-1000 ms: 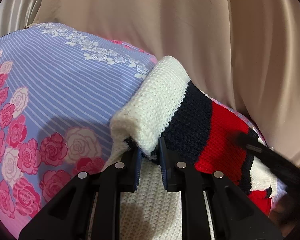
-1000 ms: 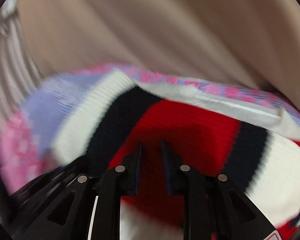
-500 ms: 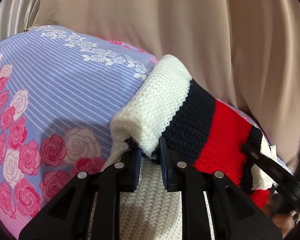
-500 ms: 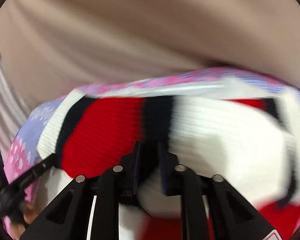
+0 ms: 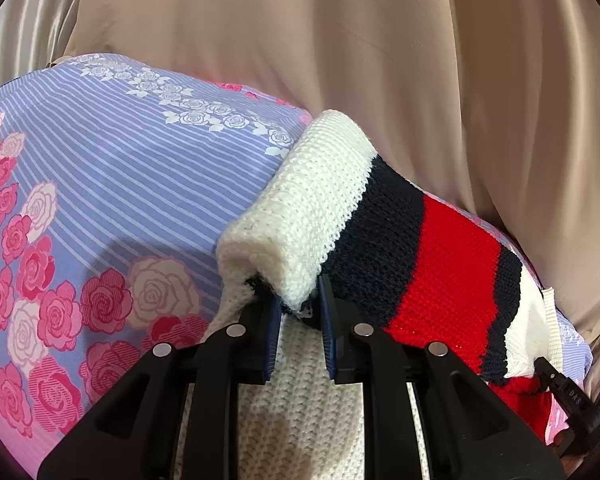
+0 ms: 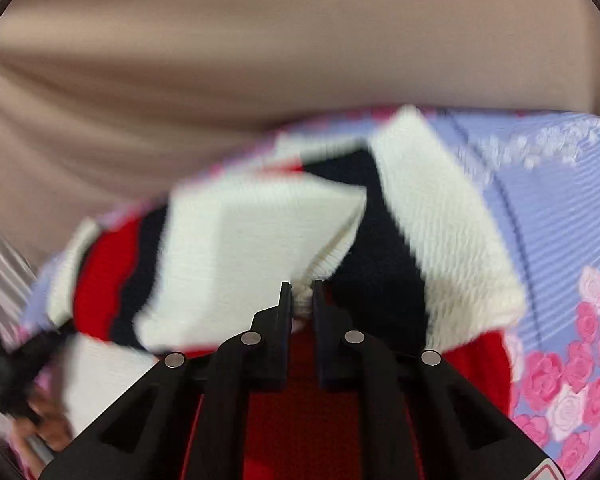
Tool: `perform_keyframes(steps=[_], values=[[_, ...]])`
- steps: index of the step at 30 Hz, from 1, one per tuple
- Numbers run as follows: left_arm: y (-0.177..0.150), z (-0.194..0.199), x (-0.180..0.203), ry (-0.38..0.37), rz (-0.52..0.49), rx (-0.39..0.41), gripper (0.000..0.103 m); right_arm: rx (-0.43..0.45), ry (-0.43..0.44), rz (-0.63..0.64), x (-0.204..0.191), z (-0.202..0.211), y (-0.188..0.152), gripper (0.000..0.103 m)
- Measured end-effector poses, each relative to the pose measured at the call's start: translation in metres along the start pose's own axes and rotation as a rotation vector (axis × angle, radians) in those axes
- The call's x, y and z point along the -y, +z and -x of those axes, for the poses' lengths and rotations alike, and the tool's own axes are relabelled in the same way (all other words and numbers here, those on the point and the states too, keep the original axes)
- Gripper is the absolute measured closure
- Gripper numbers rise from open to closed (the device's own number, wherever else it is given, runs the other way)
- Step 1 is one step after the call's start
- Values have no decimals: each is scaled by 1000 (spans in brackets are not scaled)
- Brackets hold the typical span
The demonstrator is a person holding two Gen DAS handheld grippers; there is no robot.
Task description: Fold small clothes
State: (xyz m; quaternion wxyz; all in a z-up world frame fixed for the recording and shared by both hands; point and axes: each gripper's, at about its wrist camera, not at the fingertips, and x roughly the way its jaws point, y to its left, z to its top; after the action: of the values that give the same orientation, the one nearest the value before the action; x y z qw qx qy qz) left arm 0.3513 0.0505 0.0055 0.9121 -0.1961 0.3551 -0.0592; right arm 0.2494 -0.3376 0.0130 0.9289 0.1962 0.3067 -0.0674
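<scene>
A beige curtain (image 5: pixel 380 60) hangs behind everything, and in front of it a striped sheet (image 5: pixel 120 184) printed with pink roses covers the surface where the folding goes on. On the sheet lies the sweater (image 5: pixel 452 264), a small knit in white, navy and red bands, partly doubled over itself.

Over the last second the right side has swung a long way. A second ago the right wrist view looked onto the red middle band; now it looks onto a white panel (image 6: pixel 260 248) carried across over the navy and red. That view is smeared by motion, so the exact lie of the flap is hard to read. The left side has hardly shifted: the rolled white edge sits between its tips just as it did a second ago.

I judge a side or sleeve fold is under way, with the left end acting as an anchor while the right brings its part over.

The left gripper (image 5: pixel 299 312) pinches the rolled white hem of the sweater. The right gripper (image 6: pixel 300 304) has its tips nearly together on a ribbed white edge, and appears to grip it.

No basket, box or other container is in view.
</scene>
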Motion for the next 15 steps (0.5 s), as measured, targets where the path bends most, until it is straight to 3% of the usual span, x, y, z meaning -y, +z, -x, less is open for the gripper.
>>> perform_keyframes(steps=[3,6,8,10,13,15], values=[[0,0,-1,-4,3,-1,85,51,-6,-23,10,13,10,95],[1,-1,-1,-12,-1,-4,79,-90,-72,-66,40,-27,-6,96],[1,-3,1,-10,-13,-6,77,-76,-18,-135,50,-15,-3,93],[1,-2,-1,-22,-4,-4,77,-87,-37,-161,51,-2,-7,89],[2,-2,-7,-62,22,-4,74,-49,-87,-127,45,43,-30,78],[-2,4,-11,-101,33,-9,64,-30,-81,-106,50,88,-58,47]])
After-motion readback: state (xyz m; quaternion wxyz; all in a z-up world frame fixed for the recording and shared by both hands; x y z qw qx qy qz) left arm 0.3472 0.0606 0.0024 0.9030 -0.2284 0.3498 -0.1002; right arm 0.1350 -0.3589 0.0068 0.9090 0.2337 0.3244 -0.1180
